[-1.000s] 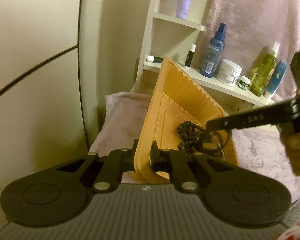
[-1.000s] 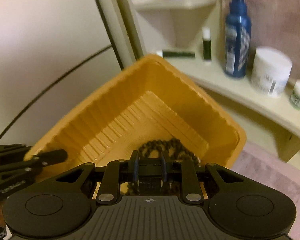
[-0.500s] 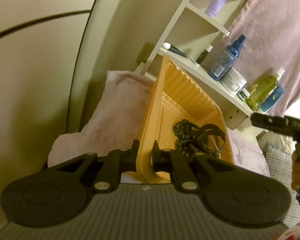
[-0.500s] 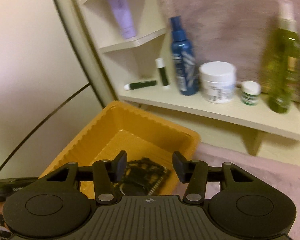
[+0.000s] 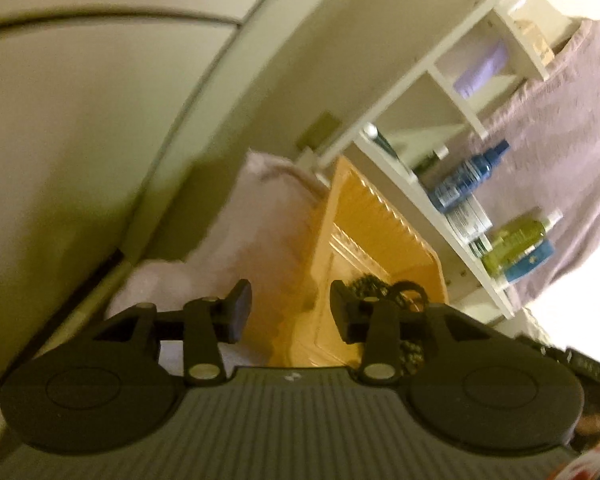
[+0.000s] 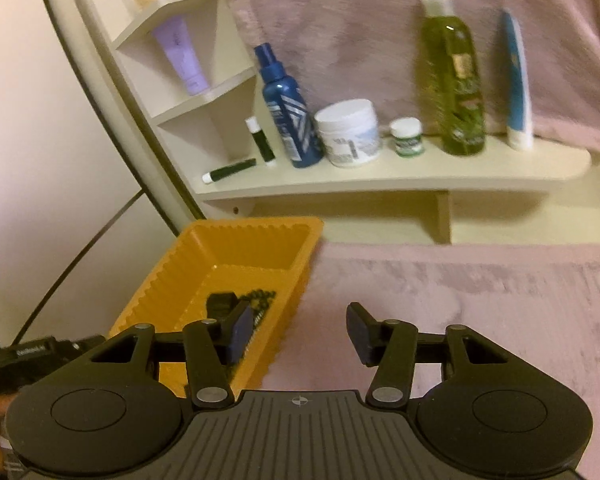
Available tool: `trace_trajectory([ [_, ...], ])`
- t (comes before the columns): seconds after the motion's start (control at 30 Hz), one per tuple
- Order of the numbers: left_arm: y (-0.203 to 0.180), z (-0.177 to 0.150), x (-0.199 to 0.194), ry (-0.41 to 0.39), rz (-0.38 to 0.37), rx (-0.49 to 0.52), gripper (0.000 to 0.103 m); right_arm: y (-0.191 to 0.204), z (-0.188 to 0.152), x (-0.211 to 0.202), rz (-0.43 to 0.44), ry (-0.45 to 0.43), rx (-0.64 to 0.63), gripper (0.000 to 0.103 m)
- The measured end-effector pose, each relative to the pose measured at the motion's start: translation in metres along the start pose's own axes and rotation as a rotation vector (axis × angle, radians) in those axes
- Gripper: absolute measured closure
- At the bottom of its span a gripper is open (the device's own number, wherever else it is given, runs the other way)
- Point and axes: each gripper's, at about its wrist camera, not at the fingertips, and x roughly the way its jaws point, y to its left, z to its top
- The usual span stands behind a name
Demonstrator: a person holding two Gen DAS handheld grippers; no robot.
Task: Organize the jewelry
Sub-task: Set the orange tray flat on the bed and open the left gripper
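Both sets of jaws stood apart with nothing between the pads: the left gripper (image 5: 286,312) was opening over the near rim of the orange tray (image 6: 296,229), and the right gripper (image 6: 296,334) hung released above the pink cloth (image 6: 480,300) just beside that tray. The dark bead necklace (image 6: 262,296) and a black band (image 6: 220,304) lay inside the tray. A clean release probably required drawing each gripper clear without catching the rim. White lettering on the other gripper's body was too blurred to read, as were the labels on the shelf (image 6: 380,178) bottles.
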Motion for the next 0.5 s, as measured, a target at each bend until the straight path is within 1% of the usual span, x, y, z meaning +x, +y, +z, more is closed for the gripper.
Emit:
trace_trajectory([
  [0.03, -0.004, 0.000, -0.008, -0.024, 0.021, 0.025, 0.060, -0.002, -0.005, -0.006, -0.011, 0.003, 0.005, 0.048],
  [0.07, -0.009, 0.000, -0.016, -0.043, 0.043, 0.054, 0.055, -0.002, -0.011, -0.012, -0.024, 0.005, 0.013, 0.045],
  [0.1, -0.017, -0.002, -0.024, -0.063, 0.071, 0.094, 0.047, -0.004, -0.016, -0.016, -0.048, 0.008, 0.021, 0.044],
  [0.13, -0.026, -0.004, -0.032, -0.079, 0.099, 0.142, 0.042, -0.005, -0.021, -0.019, -0.074, 0.014, 0.027, 0.040],
  [0.2, -0.044, -0.009, -0.043, -0.098, 0.137, 0.229, 0.028, -0.006, -0.032, -0.027, -0.124, 0.028, 0.037, 0.038],
  [0.23, -0.054, -0.013, -0.048, -0.098, 0.152, 0.272, 0.024, -0.006, -0.037, -0.032, -0.144, 0.033, 0.043, 0.036],
  [0.27, -0.063, -0.017, -0.052, -0.091, 0.167, 0.308, 0.016, -0.007, -0.043, -0.037, -0.167, 0.040, 0.052, 0.035],
  [0.3, -0.074, -0.023, -0.054, -0.079, 0.174, 0.353, 0.011, -0.007, -0.049, -0.042, -0.185, 0.046, 0.062, 0.034],
  [0.33, -0.084, -0.030, -0.055, -0.059, 0.179, 0.397, 0.009, -0.006, -0.054, -0.047, -0.197, 0.049, 0.065, 0.033],
  [0.4, -0.102, -0.043, -0.054, -0.013, 0.191, 0.480, 0.002, -0.005, -0.063, -0.056, -0.229, 0.052, 0.062, 0.032],
  [0.43, -0.111, -0.052, -0.053, 0.009, 0.191, 0.521, 0.001, -0.003, -0.068, -0.062, -0.252, 0.051, 0.060, 0.030],
  [0.5, -0.124, -0.064, -0.052, 0.035, 0.168, 0.559, 0.001, 0.000, -0.077, -0.073, -0.283, 0.050, 0.065, 0.028],
])
